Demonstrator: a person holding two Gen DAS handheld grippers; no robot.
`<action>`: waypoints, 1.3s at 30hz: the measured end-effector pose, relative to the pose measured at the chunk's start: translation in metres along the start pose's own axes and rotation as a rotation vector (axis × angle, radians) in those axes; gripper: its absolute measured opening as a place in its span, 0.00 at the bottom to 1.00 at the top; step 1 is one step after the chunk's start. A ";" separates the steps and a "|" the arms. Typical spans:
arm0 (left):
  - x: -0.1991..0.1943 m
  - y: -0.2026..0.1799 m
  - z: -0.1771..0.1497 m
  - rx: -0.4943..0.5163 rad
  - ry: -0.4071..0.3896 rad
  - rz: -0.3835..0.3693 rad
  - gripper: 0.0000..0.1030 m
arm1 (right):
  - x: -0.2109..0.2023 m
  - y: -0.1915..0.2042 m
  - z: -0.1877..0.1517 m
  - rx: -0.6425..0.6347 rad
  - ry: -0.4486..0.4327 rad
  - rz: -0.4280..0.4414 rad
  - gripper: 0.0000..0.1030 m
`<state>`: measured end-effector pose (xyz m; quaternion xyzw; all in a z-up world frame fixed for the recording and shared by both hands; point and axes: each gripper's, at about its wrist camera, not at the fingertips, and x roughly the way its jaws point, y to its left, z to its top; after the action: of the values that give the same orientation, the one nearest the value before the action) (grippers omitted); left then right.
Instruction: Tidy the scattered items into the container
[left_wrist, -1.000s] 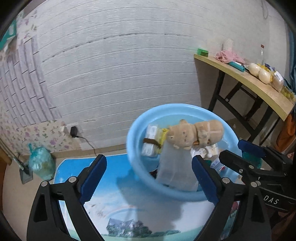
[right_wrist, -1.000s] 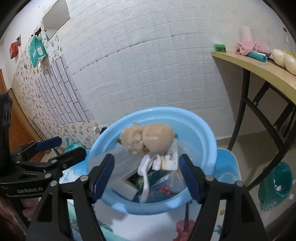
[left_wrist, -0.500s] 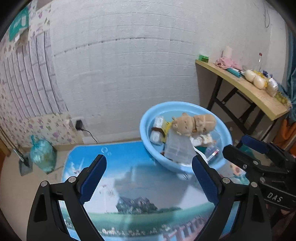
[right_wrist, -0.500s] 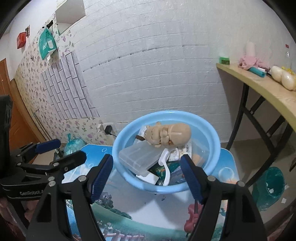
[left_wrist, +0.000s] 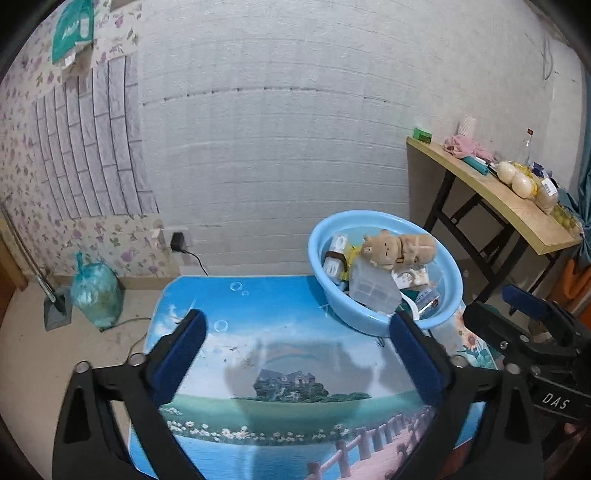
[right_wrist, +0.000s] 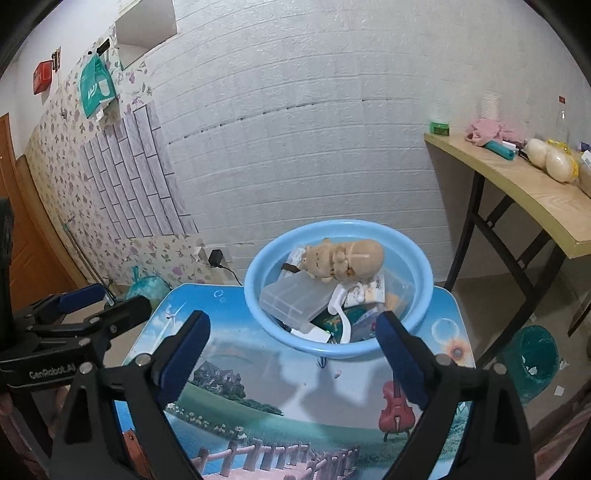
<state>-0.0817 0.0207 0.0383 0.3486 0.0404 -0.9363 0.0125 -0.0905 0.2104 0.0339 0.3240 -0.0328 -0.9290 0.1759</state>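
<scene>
White brick wall is standing behind your picture-covered surface (left_wrist: 280, 317); the blue basin (right_wrist: 338, 236) is sitting at its far edge, holding the plush toy (right_wrist: 341, 256), a clear box (right_wrist: 291, 297) and other small things; your left gripper (left_wrist: 295, 339) and right gripper (right_wrist: 291, 341) are both opening wide, holding nothing.

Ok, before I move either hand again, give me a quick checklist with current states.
1. Left tongs empty: ok, jaws opening, nothing between them.
2. Right tongs empty: ok, jaws opening, nothing between them.
3. Plush toy inside the blue basin: ok, resting on top of the pile.
4. Clear plastic box inside the basin: ok, tilted among the items.
5. Picture-printed table free of loose items: ok in what shows; near edge hidden by the tongs.
</scene>
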 end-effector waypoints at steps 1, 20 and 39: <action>-0.005 -0.001 -0.001 0.017 -0.036 0.016 1.00 | -0.001 0.000 0.000 0.004 0.000 0.000 0.91; -0.006 -0.002 -0.012 0.033 0.014 -0.007 1.00 | -0.004 0.001 -0.009 0.040 0.011 -0.047 1.00; -0.007 -0.008 -0.014 0.062 0.028 0.002 1.00 | -0.001 -0.001 -0.014 0.025 0.029 -0.057 1.00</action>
<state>-0.0678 0.0303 0.0322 0.3619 0.0114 -0.9321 0.0022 -0.0812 0.2125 0.0236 0.3403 -0.0326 -0.9284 0.1460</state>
